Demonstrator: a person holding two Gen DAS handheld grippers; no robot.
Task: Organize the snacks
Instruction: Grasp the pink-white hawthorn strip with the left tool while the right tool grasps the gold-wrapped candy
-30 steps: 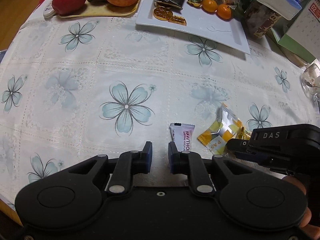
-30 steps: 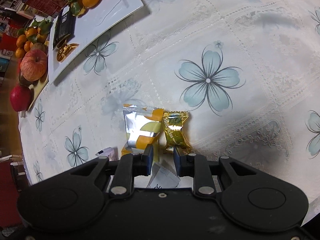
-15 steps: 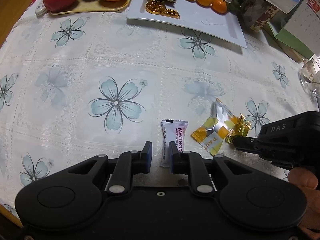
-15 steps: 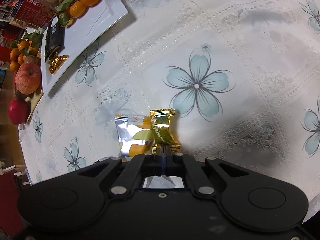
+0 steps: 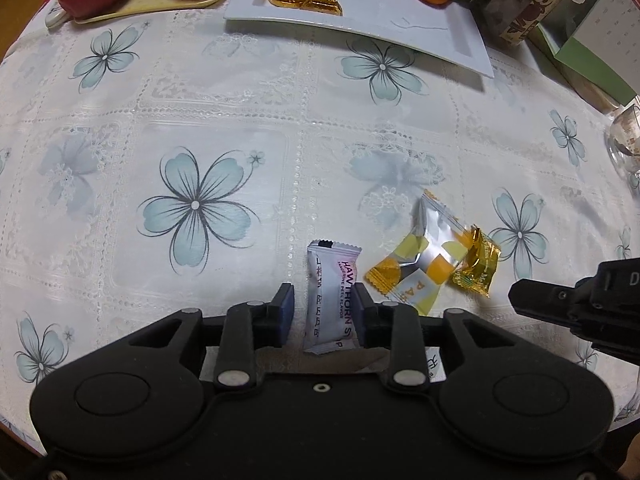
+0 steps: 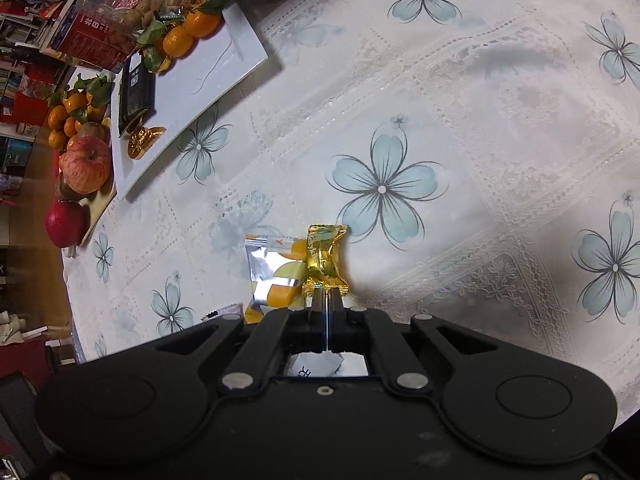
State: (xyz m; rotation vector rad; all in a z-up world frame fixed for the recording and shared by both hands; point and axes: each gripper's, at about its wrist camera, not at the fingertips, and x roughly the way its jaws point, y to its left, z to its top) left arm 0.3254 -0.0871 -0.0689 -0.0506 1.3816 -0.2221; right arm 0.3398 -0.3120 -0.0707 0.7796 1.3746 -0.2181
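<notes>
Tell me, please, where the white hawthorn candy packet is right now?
In the left wrist view, the hawthorn packet lies on the tablecloth between the opening left tongs, just left of the silver-and-yellow snack packet.

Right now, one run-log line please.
left gripper: opening around hawthorn bar | right gripper: shut on gold candy | white tray: unreached

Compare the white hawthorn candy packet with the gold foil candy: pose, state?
The white hawthorn candy packet lies flat on the tablecloth between the left gripper's opening jaws, unpinched. The gold foil candy is pinched at one end by the right gripper. White is longer; gold is crinkled. Both are single wrapped sweets.
</notes>
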